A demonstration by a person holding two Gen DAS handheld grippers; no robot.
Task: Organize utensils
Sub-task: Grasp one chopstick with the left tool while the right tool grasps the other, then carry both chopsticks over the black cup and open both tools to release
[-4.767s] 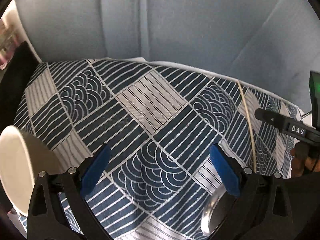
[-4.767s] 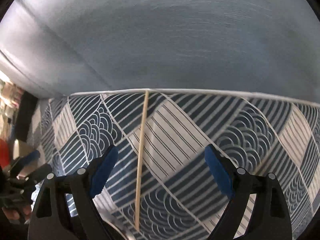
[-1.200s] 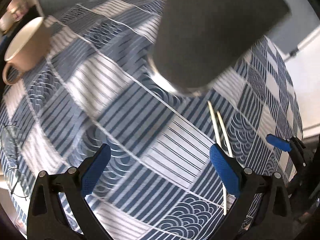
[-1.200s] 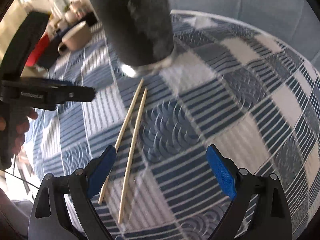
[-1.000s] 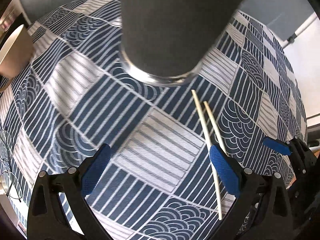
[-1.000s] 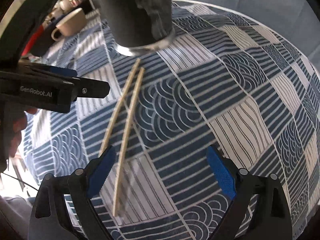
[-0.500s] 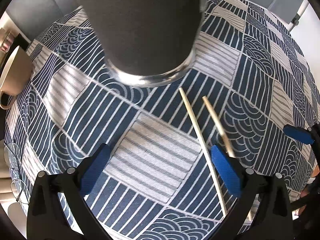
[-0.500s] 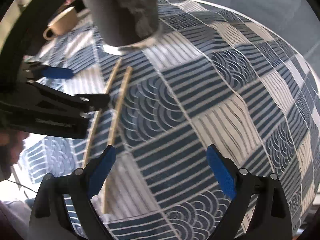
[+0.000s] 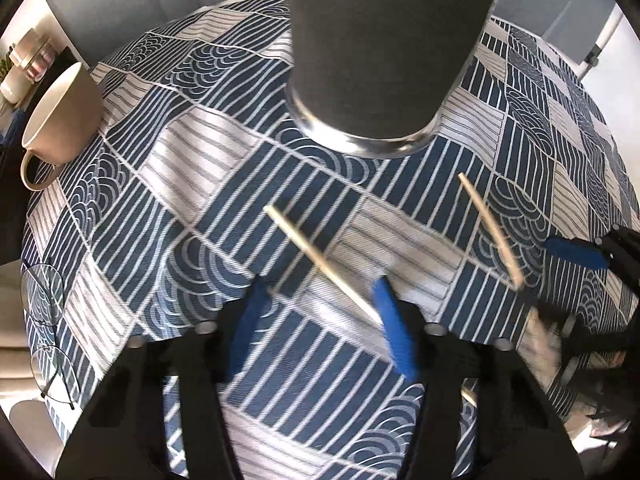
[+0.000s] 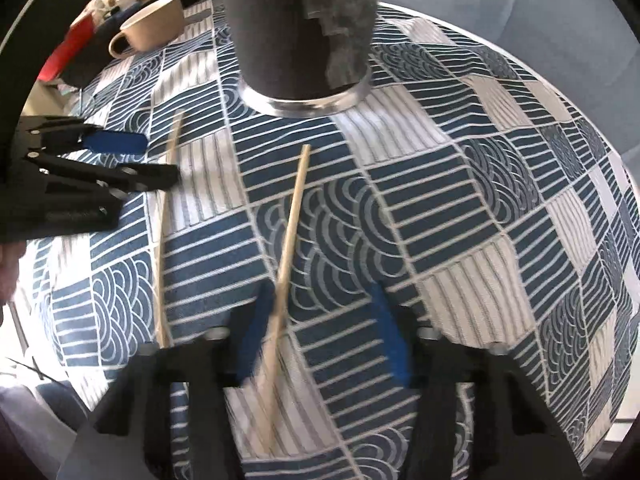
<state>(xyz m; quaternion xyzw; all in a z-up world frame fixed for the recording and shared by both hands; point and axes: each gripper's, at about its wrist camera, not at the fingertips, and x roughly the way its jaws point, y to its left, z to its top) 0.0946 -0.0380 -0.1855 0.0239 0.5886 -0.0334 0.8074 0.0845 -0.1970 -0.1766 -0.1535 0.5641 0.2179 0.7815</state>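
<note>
Two wooden chopsticks lie on a blue patterned cloth in front of a tall dark cup point(image 9: 384, 52) with a metal base rim. My left gripper point(image 9: 320, 320) is half closed around one chopstick point(image 9: 320, 264), whose near end lies between the blue pads. The other chopstick point(image 9: 490, 228) lies to the right, by my right gripper's fingers point(image 9: 572, 250). In the right wrist view my right gripper point(image 10: 324, 328) is half closed around that chopstick point(image 10: 290, 224), which lies against the left pad. The first chopstick point(image 10: 164, 216) lies to the left, under the left gripper's fingers point(image 10: 116, 142). The cup point(image 10: 304, 28) stands beyond.
A beige mug point(image 9: 60, 120) stands at the far left of the cloth point(image 9: 200, 168); it also shows in the right wrist view point(image 10: 152, 26). Eyeglasses point(image 9: 44, 320) lie at the left edge. Grey upholstery lies beyond the table.
Both grippers have dropped towards the cloth and narrowed from wide open, each around one chopstick. The chopsticks now lie further apart.
</note>
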